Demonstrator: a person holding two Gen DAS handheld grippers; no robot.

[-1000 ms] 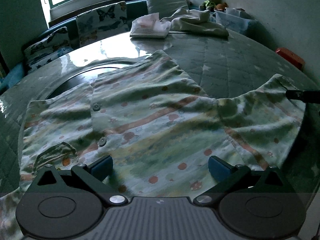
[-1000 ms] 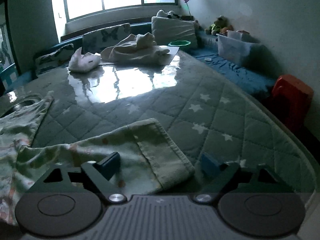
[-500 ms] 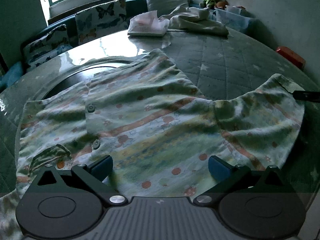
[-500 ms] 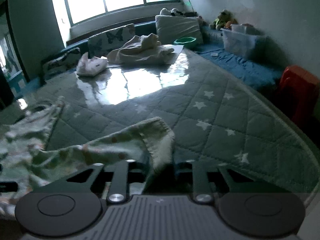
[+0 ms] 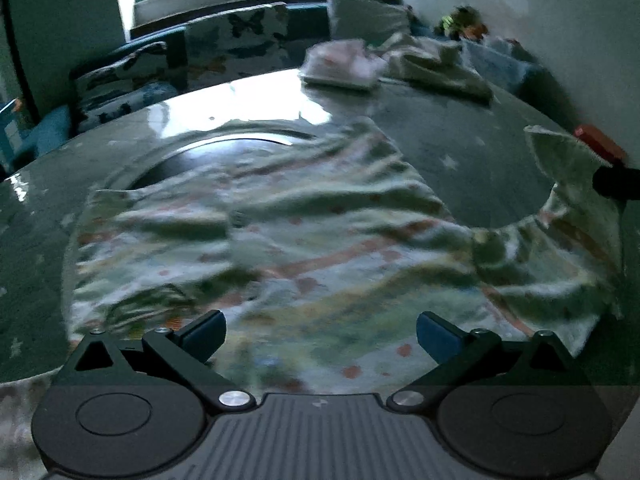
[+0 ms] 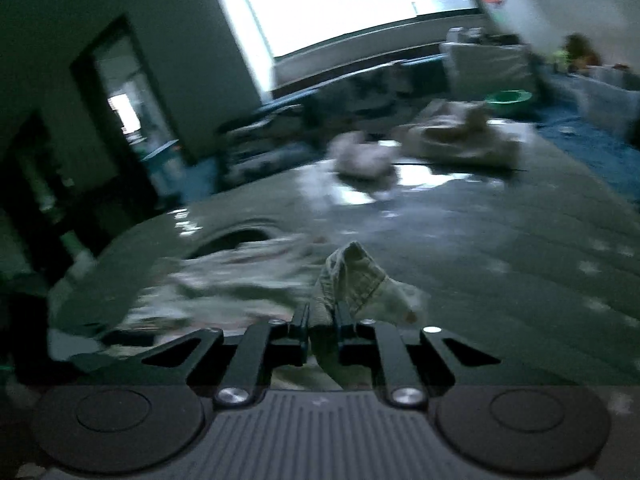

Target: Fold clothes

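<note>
We see the patterned shirt (image 5: pixel 304 248) spread across the quilted tabletop (image 5: pixel 472 152), its sleeve (image 6: pixel 352 276) lifted at three o'clock, clenched between our right gripper (image 6: pixel 322 316) fingers, just closed. Our left gripper (image 5: pixel 320 332) fingers stand released above its hem.

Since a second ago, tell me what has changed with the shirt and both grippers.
The right gripper has just closed on the shirt's sleeve cuff and lifted it off the table. The left gripper stayed open over the shirt, whose body stayed spread flat. The far clothes pile is untouched.
</note>
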